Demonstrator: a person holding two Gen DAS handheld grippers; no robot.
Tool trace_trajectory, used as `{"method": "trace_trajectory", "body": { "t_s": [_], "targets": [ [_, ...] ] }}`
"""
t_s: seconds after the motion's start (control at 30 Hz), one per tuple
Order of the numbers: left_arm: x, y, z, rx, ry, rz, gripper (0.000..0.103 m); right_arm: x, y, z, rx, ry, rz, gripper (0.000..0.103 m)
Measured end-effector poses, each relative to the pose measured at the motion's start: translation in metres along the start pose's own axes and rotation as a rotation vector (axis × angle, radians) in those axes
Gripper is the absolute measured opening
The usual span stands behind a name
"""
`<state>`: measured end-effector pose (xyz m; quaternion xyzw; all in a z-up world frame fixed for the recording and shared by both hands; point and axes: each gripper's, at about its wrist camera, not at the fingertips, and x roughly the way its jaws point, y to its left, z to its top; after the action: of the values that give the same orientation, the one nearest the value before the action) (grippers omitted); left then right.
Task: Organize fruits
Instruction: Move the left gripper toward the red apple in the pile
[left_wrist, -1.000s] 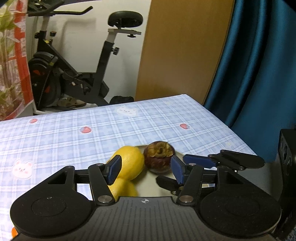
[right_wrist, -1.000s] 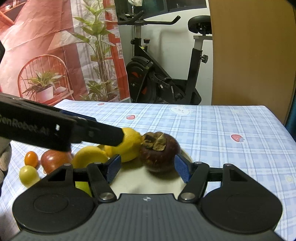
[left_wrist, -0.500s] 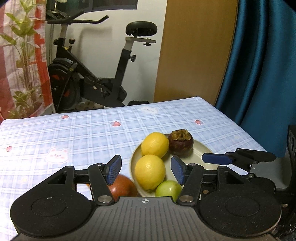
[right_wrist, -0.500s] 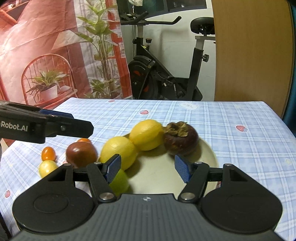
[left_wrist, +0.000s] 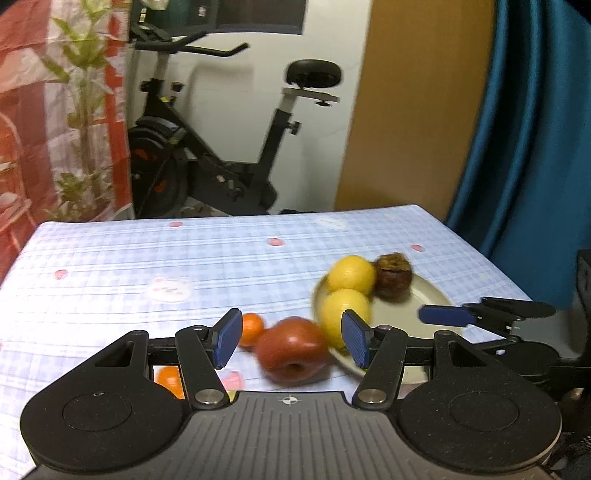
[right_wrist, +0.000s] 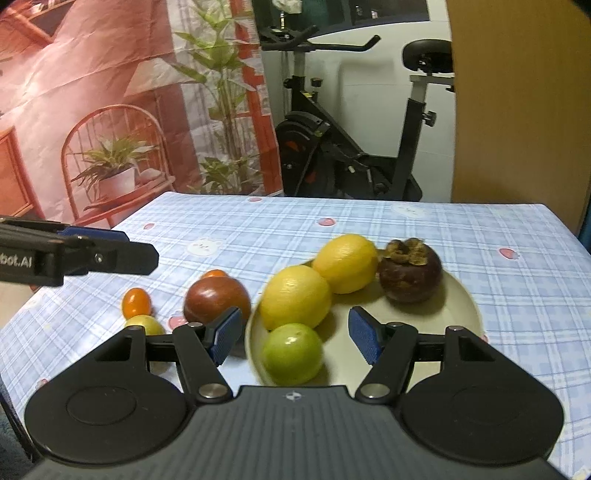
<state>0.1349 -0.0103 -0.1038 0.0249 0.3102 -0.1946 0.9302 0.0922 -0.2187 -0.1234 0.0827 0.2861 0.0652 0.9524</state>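
— Where are you in sorting the fruit?

— Between picks, I'd say. My left gripper (left_wrist: 290, 341) is spread wide and holding nothing, lined up on the red apple (left_wrist: 293, 350) that sits on the tablecloth (right_wrist: 332, 229) just beside the plate (right_wrist: 463, 295). My right gripper (right_wrist: 295, 338) is also released and empty, over the plate's near edge.

— What's plated?

— Two lemons (right_wrist: 295, 297), a green lime (right_wrist: 291, 354) and a mangosteen (right_wrist: 410, 275). The small oranges (right_wrist: 136, 302) lie loose on the cloth.

— Next?

— Probably lower the left around the apple, close gently, and lift it onto the plate's bare side
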Motion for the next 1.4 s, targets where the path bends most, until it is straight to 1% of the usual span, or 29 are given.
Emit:
{"method": "trace_trajectory", "body": {
  "t_s": [0.23, 0.4, 0.5, 0.6, 0.73, 0.83, 0.97, 1.17, 1.33, 1.4],
  "targets": [
    [-0.01, 0.034, 0.0, -0.053, -0.019, 0.05, 0.062, 0.007, 0.015, 0.0, -0.024, 0.015, 0.027, 0.067],
    [-0.011, 0.052, -0.004, -0.075, -0.007, 0.071, 0.062, 0.013, 0.025, -0.001, -0.054, 0.031, 0.048, 0.067],
    [-0.009, 0.061, -0.006, -0.093, 0.002, 0.071, 0.062, 0.018, 0.032, -0.001, -0.078, 0.04, 0.06, 0.067],
    [-0.006, 0.065, -0.007, -0.101, 0.009, 0.073, 0.062, 0.027, 0.042, -0.001, -0.135, 0.054, 0.07, 0.067],
    [0.001, 0.062, -0.006, -0.102, 0.012, 0.061, 0.062, 0.042, 0.056, 0.002, -0.256, 0.063, 0.078, 0.067],
    [0.004, 0.061, -0.007, -0.102, 0.014, 0.051, 0.062, 0.051, 0.062, 0.008, -0.297, 0.06, 0.086, 0.067],
    [0.007, 0.059, -0.009, -0.099, 0.019, 0.036, 0.062, 0.071, 0.07, 0.009, -0.377, 0.096, 0.084, 0.067],
    [0.01, 0.059, -0.014, -0.101, 0.034, 0.025, 0.062, 0.091, 0.071, 0.009, -0.391, 0.125, 0.106, 0.066],
    [0.011, 0.063, -0.015, -0.112, 0.039, 0.029, 0.062, 0.096, 0.067, 0.008, -0.345, 0.148, 0.125, 0.065],
    [0.011, 0.063, -0.017, -0.116, 0.041, 0.026, 0.062, 0.093, 0.064, 0.008, -0.311, 0.15, 0.137, 0.062]
  ]
}}
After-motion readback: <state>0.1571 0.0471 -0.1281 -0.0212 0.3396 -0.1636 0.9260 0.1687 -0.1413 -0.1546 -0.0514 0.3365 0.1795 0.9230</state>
